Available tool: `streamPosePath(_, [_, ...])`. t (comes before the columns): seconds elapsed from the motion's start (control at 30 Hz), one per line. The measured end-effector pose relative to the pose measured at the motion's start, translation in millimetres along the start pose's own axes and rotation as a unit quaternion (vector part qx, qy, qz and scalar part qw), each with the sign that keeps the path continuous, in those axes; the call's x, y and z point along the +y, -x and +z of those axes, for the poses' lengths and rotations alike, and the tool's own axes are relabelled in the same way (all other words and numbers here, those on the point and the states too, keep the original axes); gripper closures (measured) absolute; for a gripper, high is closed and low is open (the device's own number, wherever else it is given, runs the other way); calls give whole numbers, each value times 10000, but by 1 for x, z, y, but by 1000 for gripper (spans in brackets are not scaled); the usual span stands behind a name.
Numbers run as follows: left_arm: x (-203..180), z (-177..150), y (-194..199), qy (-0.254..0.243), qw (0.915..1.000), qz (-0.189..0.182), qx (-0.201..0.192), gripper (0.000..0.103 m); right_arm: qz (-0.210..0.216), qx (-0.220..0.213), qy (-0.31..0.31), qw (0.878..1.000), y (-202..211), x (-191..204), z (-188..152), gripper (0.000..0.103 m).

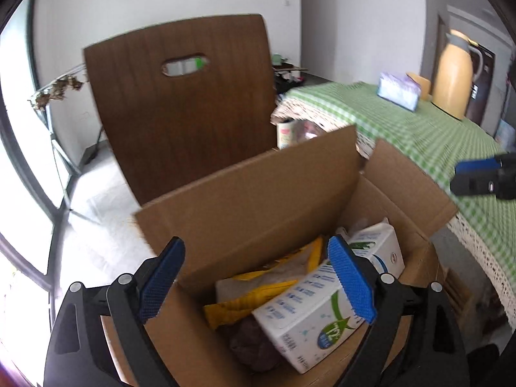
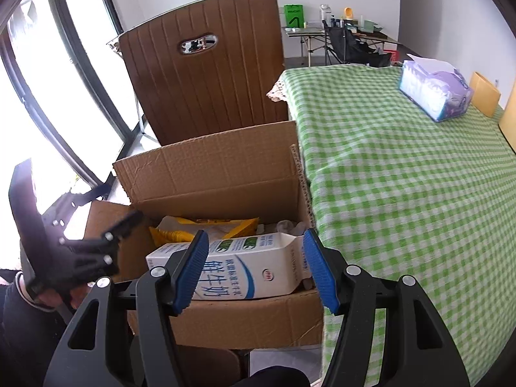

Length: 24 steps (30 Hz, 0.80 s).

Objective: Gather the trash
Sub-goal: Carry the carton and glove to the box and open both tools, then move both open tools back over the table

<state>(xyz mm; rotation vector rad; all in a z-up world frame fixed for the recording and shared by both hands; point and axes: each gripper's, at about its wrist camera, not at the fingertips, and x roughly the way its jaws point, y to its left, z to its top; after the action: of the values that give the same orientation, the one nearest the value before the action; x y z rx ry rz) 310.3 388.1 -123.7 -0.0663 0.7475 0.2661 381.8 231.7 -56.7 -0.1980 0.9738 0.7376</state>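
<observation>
An open cardboard box [image 1: 258, 187] [image 2: 209, 167] stands beside the table and holds trash. A white milk carton [image 1: 325, 303] [image 2: 245, 267] lies on top, over yellow wrappers [image 1: 251, 300] [image 2: 206, 225] and a dark lump [image 1: 251, 348]. My left gripper [image 1: 258, 283] is open and empty just above the box. It also shows at the left of the right wrist view [image 2: 106, 235]. My right gripper [image 2: 256, 271] is open and empty, above the box's near edge. Its fingers [image 1: 477, 177] show at the right edge of the left wrist view.
A brown wooden chair back [image 1: 183, 103] [image 2: 206, 74] stands behind the box. The table with a green checked cloth [image 2: 403, 174] [image 1: 419, 129] carries a tissue pack [image 2: 435, 90] [image 1: 400, 90] and a yellow thermos jug [image 1: 454, 77]. Windows are at the left.
</observation>
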Motion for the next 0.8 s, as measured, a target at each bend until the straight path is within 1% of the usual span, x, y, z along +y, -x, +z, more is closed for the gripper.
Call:
streamPosePath(0.13, [2,5,23,96,9997,21,-220,16,-1,18,58,10000,4,6,-2,44])
streamPosePath(0.23, [1,6,36,160,9993,7,-324,15,3,-51,20,10000,14,7,-3,44])
streamPosePath(0.3, [-1,6,45,210,9990,46,-397,12,-15,-131,11,9999,23,7,-6,43])
streamPosePath(0.33, [-1,7,48,269,9987,82,-416,12,-16,-163,7,9999,26,7,-6,41])
streamPosePath(0.53, [-5,5,70,489,9973,171,-514,11,-11,-326,-45,9995,48,2,-15,41])
streamPosePath(0.7, [-11,9,90,755,9945,180,-703,8,-80,-640,-169,9978,73,-8,-22,41])
streamPosePath(0.73, [-14,11,93,802,9940,179,-721,8,-99,-709,-219,9972,78,-12,-24,39])
streamPosePath(0.8, [-22,14,97,800,9939,152,-743,8,-161,-844,-315,9958,89,-20,-29,38])
